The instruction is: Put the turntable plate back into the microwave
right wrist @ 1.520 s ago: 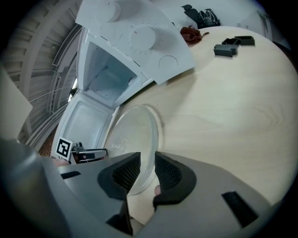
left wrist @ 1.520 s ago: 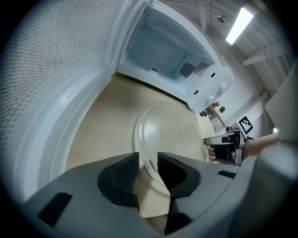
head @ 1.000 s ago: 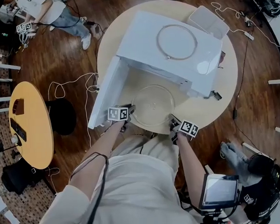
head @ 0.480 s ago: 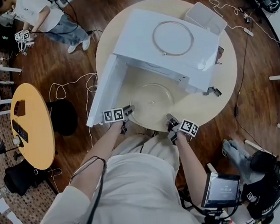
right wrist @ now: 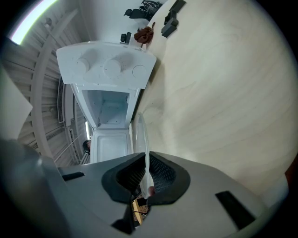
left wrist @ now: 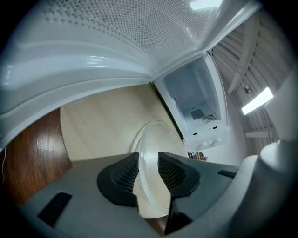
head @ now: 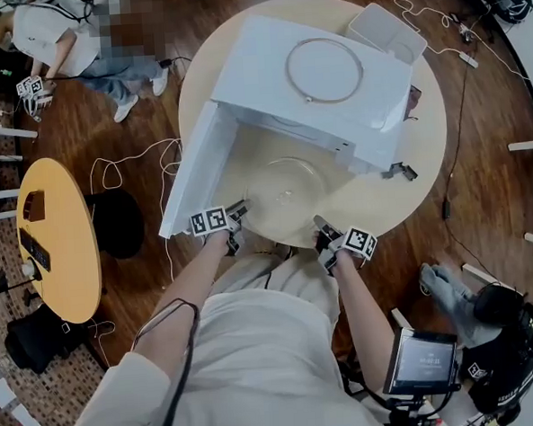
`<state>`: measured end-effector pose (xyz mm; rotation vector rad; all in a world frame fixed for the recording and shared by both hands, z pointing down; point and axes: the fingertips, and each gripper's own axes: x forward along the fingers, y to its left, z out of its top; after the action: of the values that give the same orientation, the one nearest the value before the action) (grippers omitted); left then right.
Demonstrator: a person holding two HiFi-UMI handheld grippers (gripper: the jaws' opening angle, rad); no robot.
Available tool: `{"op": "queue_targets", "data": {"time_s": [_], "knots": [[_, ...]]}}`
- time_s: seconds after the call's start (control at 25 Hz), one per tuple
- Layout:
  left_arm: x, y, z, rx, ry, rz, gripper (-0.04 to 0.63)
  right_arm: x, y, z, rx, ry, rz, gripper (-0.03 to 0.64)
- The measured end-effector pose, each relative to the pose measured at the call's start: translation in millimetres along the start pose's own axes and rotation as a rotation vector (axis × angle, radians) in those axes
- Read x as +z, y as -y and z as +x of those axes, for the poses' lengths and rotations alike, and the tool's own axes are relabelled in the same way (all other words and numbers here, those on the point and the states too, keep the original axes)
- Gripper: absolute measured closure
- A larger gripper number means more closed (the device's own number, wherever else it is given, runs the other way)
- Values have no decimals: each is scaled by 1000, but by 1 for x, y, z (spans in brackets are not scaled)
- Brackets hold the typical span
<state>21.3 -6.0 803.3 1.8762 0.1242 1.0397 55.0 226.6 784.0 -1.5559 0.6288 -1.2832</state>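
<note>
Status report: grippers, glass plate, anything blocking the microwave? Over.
Left gripper and right gripper both shut on glass plate rim. Plate in front of open microwave. Door wide open, nothing seen blocking; thin ring lies on top.

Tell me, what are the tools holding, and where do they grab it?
Both hold the glass plate by its rim: left tool at the near left edge, right tool at the near right.
</note>
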Motion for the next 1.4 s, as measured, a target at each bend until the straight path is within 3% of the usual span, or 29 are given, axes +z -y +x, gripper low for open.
{"op": "queue_targets", "data": {"time_s": [0.24, 0.32, 0.48, 0.68, 0.84, 1.12, 1.2, 1.28, 1.4], "knots": [[-18, 1, -2, -8, -40, 3, 483, -5, -2, -3, 7, -10, 16, 588], [-23, 6, -3, -44, -27, -45, 463, -8, -6, -4, 15, -13, 25, 588], [-19, 11, -6, -125, 60, -215, 443, -8, -7, -5, 24, -5, 47, 587], [-34, 10, 1, -128, 7, -224, 443, -12, -10, -5, 42, 3, 75, 586], [-37, 19, 4, -206, 30, -330, 443, -17, -16, -5, 42, -12, 66, 587], [-25, 21, 9, -249, 108, -465, 446, -18, -10, -8, 39, 9, 95, 586], [-25, 20, 9, -236, 108, -480, 468, -18, -9, -9, 36, 10, 95, 586], [-26, 19, 8, -233, 110, -507, 531, -17, -10, -9, 51, 17, 107, 586], [-25, 25, 8, -262, 112, -556, 545, -13, -8, -10, 66, 33, 137, 586]]}}
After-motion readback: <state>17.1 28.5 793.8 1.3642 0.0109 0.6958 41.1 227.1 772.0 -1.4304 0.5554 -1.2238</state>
